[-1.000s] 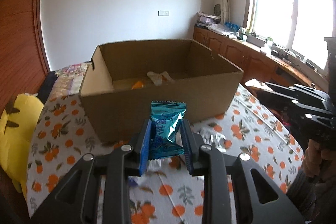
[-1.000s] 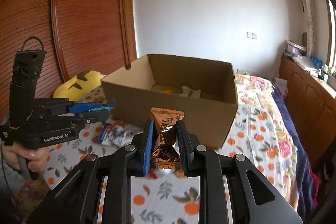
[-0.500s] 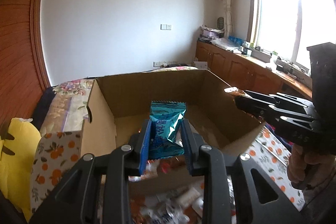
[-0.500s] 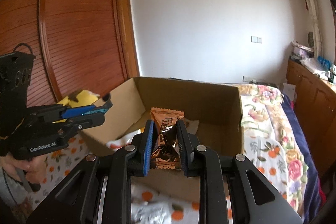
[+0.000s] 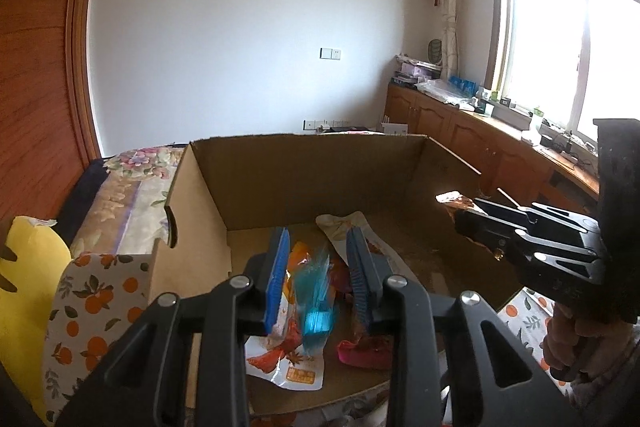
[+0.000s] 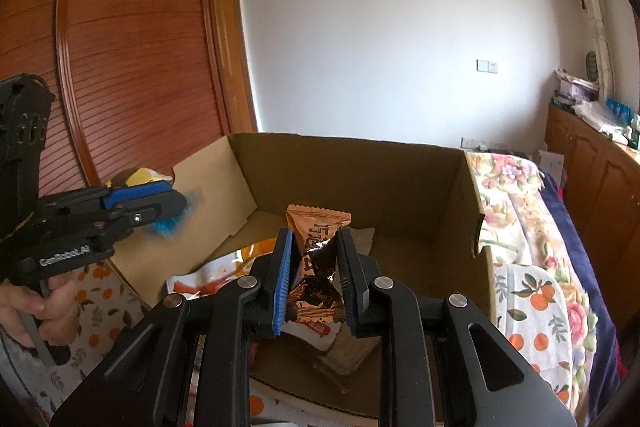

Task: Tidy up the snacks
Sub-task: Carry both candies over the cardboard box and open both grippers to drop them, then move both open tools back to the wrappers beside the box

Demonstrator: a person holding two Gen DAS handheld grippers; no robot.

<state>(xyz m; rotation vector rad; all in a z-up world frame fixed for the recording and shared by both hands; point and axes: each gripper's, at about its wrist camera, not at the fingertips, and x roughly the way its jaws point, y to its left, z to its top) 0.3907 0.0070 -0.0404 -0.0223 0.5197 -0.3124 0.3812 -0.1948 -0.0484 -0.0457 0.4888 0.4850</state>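
An open cardboard box point(image 5: 312, 183) stands on a bed with an orange-print cover; it also shows in the right wrist view point(image 6: 360, 171). My left gripper point(image 5: 318, 267) is open over the box, and a teal snack packet point(image 5: 316, 303), blurred, is dropping from between its fingers. In the right wrist view the left gripper point(image 6: 176, 205) shows with the blurred teal packet point(image 6: 168, 223) at its tips. My right gripper point(image 6: 314, 271) is shut on an orange-brown snack packet point(image 6: 318, 239) above the box. Several snack packets point(image 5: 292, 351) lie on the box floor.
A yellow plush toy point(image 5: 24, 291) lies left of the box. Wooden sliding doors point(image 6: 132, 67) are on the left, wooden cabinets point(image 5: 472, 135) under a window on the right. The floral bedspread point(image 6: 520, 211) extends right of the box.
Both grippers moved forward over the box. My left gripper has opened and the teal packet is falling out of it. My right gripper still holds its packet.
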